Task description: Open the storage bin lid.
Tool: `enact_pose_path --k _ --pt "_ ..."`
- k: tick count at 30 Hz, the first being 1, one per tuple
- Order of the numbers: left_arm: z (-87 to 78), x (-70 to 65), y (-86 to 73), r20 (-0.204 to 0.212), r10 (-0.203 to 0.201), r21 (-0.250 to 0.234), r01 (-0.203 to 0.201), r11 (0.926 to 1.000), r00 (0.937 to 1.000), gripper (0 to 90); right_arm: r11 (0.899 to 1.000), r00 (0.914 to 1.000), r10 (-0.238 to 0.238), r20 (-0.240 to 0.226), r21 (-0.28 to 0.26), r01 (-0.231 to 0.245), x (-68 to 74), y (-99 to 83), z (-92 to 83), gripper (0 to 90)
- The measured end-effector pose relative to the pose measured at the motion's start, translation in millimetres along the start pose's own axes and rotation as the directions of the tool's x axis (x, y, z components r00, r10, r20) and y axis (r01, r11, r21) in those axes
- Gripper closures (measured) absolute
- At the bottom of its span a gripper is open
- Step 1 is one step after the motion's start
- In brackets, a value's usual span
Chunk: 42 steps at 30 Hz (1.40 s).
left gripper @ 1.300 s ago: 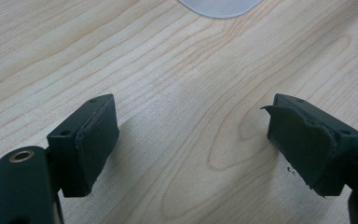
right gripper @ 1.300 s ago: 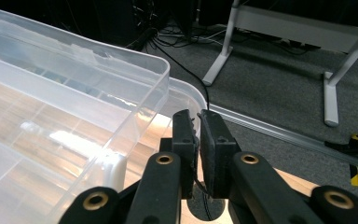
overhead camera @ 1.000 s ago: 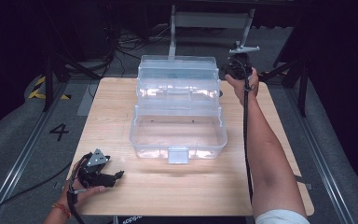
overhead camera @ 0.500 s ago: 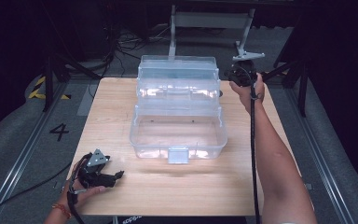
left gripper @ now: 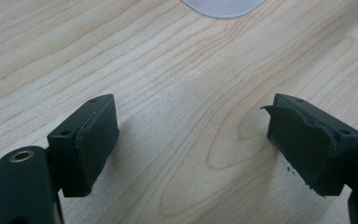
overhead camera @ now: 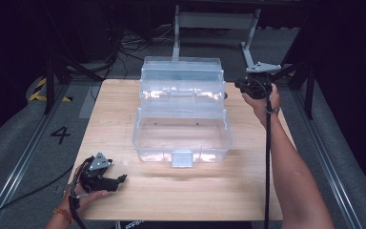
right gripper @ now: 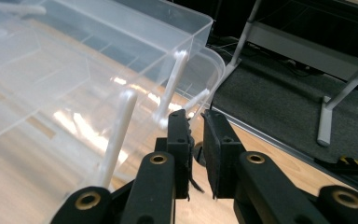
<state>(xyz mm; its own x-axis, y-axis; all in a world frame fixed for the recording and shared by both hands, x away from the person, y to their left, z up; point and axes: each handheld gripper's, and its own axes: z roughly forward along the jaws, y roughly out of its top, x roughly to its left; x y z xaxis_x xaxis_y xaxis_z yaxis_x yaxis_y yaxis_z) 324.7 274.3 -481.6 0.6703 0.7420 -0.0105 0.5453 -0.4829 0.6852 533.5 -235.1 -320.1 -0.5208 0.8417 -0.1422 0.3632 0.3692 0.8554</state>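
The right gripper (right gripper: 196, 140), jaws nearly closed and empty, nears the clear tiered box (overhead camera: 183, 138) and its hinge arm (right gripper: 170, 88). The arm should be approached squarely before the jaws are clamped. The left gripper (left gripper: 193, 144) rests released on the table (overhead camera: 171, 195).

1. The high view is dim around the edges: the floor and room behind fall to near black, while the wooden table (overhead camera: 124, 119) is lit evenly from above.
2. Soft glare sits on the clear plastic box (overhead camera: 183, 138), with a faint shadow along its lower edge.
3. The left gripper view is bright and sharp, with soft shadows under the pads.
4. The right gripper view shows white highlights at centre left; the near jaws are slightly soft.
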Motion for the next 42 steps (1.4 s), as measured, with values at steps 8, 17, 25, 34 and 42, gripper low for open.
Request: enact_pose_path --k 8,17,25,34,42 --pt "-0.1 -0.2 0.6 -0.001 -0.001 0.008 0.001 1.0000 1.0000 16.6 0.999 0.9990 -0.044 -0.007 0.012 0.044 11.0 -17.4 -14.0 77.6" --pt "-0.1 -0.3 0.7 -0.002 -0.001 0.007 0.001 1.0000 1.0000 16.5 0.999 0.9986 -0.048 -0.022 0.012 0.048 16.2 -36.4 -29.2 74.9" --pt "-0.1 -0.4 0.6 -0.002 -0.002 0.007 0.002 1.0000 1.0000 16.5 0.999 0.9987 -0.040 -0.031 0.009 0.040 15.6 -52.1 -42.8 68.7" --pt "-0.1 -0.6 0.6 -0.003 -0.005 0.007 0.005 1.0000 1.0000 16.5 0.998 0.9976 -0.057 -0.040 0.022 0.058 19.0 -66.1 -57.0 53.3" --pt "-0.5 -0.7 0.7 -0.010 0.000 0.008 0.000 1.0000 1.0000 16.6 0.998 0.9990 -0.038 -0.025 0.058 0.040 18.5 -82.4 -64.9 44.1"
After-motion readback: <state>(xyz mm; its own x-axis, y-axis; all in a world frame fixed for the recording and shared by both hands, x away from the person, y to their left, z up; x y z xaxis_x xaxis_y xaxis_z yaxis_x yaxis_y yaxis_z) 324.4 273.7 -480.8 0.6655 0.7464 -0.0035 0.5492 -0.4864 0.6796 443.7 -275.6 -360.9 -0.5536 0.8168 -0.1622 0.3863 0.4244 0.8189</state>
